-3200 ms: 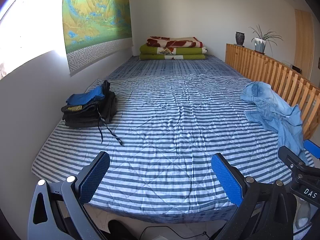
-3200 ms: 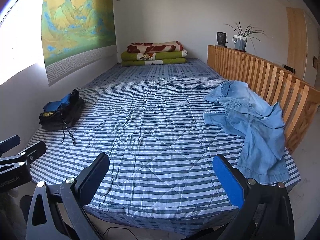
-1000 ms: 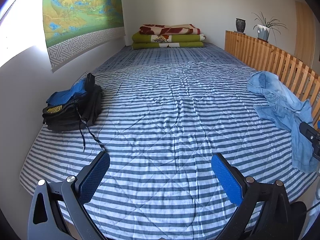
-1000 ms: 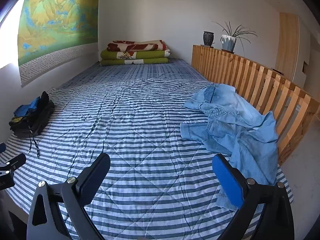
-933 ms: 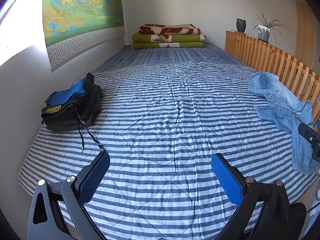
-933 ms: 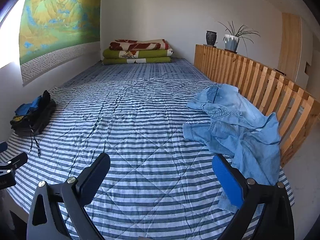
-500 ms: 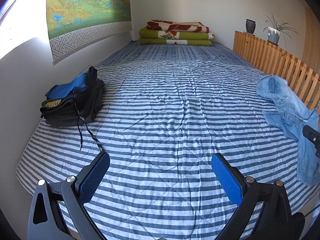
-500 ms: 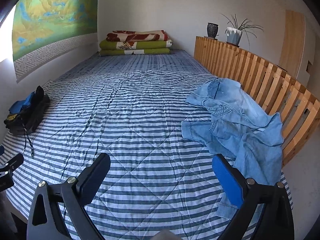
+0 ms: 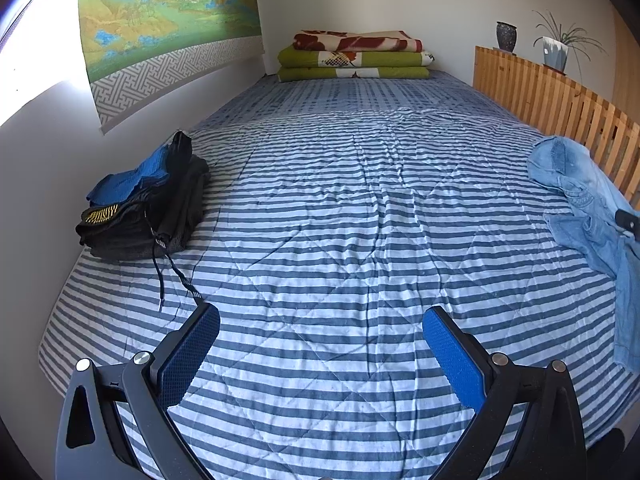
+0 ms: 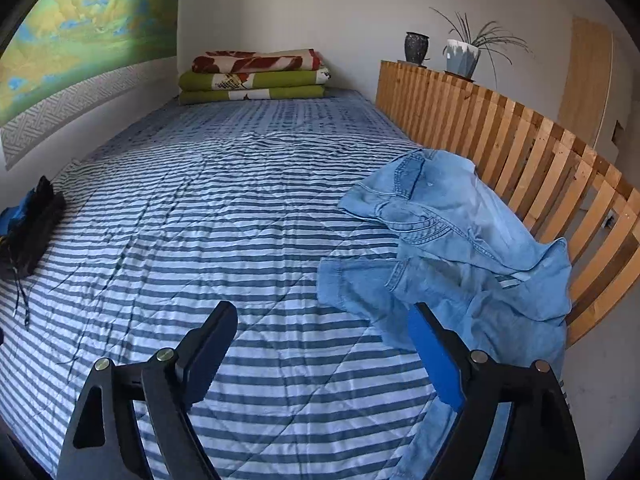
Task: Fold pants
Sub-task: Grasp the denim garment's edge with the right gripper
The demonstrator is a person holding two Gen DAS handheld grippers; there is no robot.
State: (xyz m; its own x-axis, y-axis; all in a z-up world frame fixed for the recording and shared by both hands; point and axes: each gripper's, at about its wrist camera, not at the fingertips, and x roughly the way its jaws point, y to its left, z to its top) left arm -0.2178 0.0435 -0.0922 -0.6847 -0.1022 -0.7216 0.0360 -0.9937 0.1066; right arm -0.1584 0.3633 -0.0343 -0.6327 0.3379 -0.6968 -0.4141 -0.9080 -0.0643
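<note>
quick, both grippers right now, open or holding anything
Left gripper: open, empty, above the striped bed.
Right gripper: open, empty, near the jeans.

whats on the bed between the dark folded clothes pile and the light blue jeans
Nothing: only bare blue-and-white striped bedsheet between the dark folded clothes pile and the crumpled light blue denim jeans, clearest in the left wrist view.
</note>
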